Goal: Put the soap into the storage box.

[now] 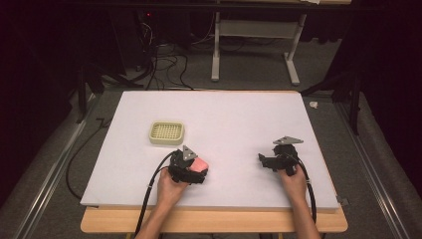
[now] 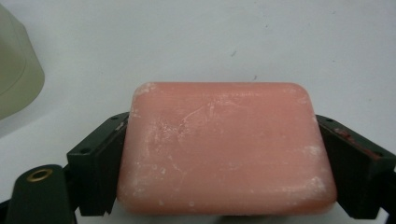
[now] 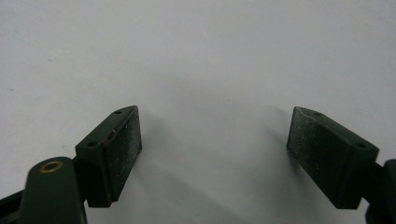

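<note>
One pink soap bar (image 2: 224, 147), one soap dish (image 1: 166, 133), two claws.

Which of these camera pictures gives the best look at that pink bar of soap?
The left gripper view: the pink soap sits close up between the left hand-held gripper jaws. The high view shows it as a small pink patch.
</note>
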Demonstrator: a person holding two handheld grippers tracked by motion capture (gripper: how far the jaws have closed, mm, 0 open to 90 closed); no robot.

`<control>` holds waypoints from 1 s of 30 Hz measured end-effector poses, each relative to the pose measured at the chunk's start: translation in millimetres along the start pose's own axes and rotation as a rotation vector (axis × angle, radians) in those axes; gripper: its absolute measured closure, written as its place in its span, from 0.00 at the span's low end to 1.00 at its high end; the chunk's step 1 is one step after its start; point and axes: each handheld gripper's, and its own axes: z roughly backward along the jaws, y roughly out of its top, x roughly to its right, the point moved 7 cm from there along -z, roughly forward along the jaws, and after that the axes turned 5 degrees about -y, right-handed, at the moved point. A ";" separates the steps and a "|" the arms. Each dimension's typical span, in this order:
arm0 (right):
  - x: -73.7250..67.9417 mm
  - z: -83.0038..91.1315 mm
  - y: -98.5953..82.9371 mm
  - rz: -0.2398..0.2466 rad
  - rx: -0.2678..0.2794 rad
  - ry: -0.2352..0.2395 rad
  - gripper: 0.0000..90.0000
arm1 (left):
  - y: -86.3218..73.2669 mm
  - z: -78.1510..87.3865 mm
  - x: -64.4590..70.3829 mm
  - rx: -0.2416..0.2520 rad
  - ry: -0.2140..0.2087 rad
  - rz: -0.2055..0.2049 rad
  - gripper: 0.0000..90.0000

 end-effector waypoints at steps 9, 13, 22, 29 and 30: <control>0.0 0.0 0.0 0.000 0.000 0.000 0.20 | 3.2 5.6 -2.4 0.030 0.005 0.019 0.15; 0.1 -0.1 0.0 0.000 0.000 0.000 0.20 | 4.7 11.5 -2.6 0.038 0.014 0.011 0.15; 0.0 0.0 0.0 0.000 0.000 0.000 0.20 | 5.5 23.2 -4.5 0.045 0.033 -0.001 0.15; 0.1 -0.1 0.1 0.001 0.001 -0.001 0.20 | 5.3 32.8 -7.4 0.053 0.047 -0.001 0.15; 0.1 -0.1 0.1 0.001 0.001 -0.001 0.21 | 5.2 33.9 -7.9 0.052 0.046 0.000 0.15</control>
